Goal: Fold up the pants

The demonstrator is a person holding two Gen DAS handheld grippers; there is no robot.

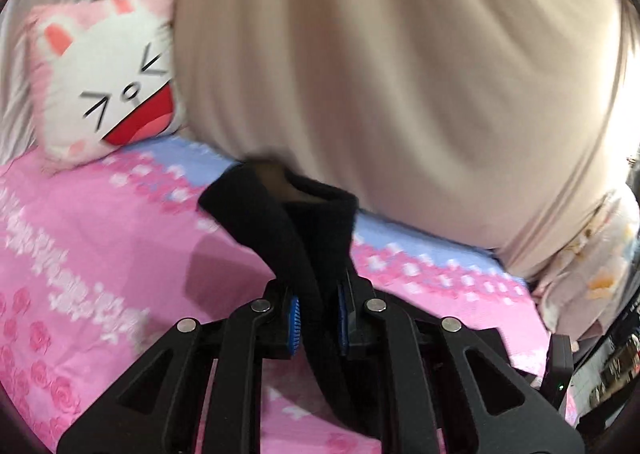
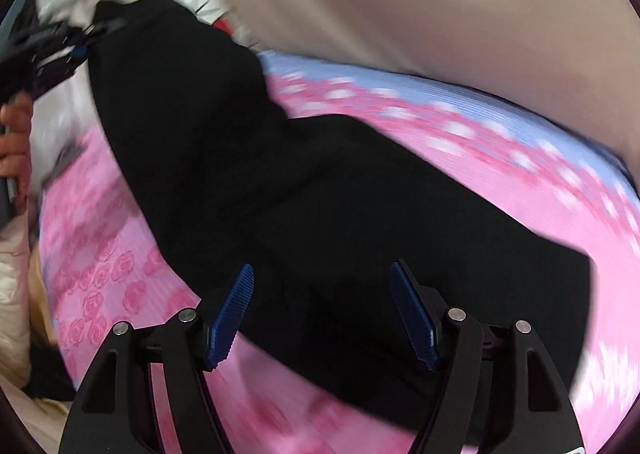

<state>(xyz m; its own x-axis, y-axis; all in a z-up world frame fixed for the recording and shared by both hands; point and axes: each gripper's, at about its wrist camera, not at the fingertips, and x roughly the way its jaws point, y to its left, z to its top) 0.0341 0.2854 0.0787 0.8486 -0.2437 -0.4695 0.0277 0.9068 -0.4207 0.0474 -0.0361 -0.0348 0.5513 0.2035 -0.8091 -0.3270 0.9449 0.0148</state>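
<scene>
— Where are you working?
— A bedroom at home: you face a bed under a pink rose-print bedspread (image 1: 100, 254) across the lower frame, a cartoon-cat cushion (image 1: 108, 82) upper left, a beige duvet (image 1: 380, 74) heaped along the top.

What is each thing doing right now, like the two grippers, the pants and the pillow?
left gripper: shut on the black pants, holding one end up.
right gripper: open, nothing between its pads, over the pants.
black pants: one end lifted, the rest lying on the pink bedspread.
cat pillow: propped up at the back of the bed.
pink bedspread: spread flat, under the pants.
</scene>
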